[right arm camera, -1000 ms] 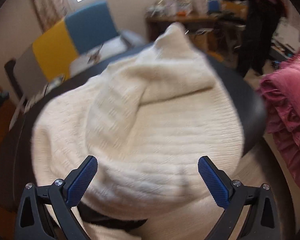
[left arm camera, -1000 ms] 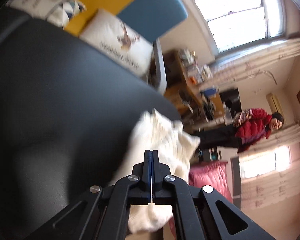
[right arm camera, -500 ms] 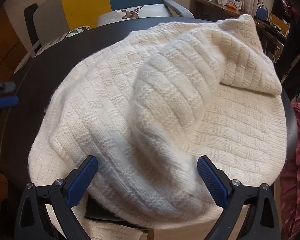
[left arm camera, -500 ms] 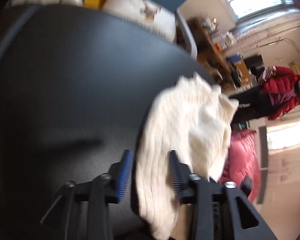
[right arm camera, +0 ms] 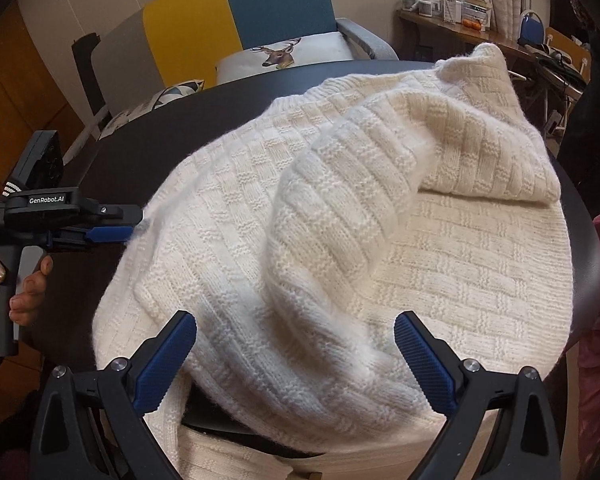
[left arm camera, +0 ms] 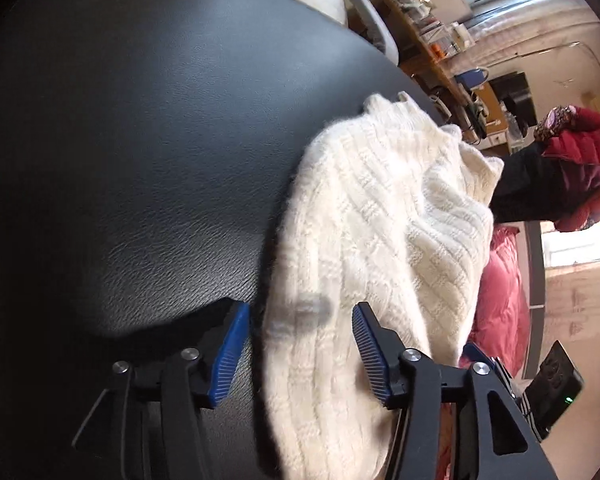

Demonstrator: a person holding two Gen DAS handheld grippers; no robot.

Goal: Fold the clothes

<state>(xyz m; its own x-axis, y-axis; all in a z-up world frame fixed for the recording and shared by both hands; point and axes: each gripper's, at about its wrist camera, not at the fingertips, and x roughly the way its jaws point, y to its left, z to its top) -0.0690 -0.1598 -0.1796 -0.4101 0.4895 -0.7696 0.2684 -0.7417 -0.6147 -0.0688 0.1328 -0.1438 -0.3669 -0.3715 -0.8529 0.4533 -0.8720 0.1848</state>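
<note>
- One cream knit sweater (right arm camera: 340, 232) lies bunched on the black round table (left arm camera: 140, 140), long axis seemingly running away from the right gripper (right arm camera: 296, 364), a fold draped across it.
- Both grippers gape; the left gripper (left arm camera: 300, 352) straddles the sweater's edge.
- A deer cushion (right arm camera: 292, 54) sits beyond the table.

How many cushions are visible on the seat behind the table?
2. A white deer-print cushion lies on the seat in front of the blue backrest; a geometric-patterned cushion lies left of it, partly hidden by the black table edge. More may be hidden behind the white sweater.
</note>
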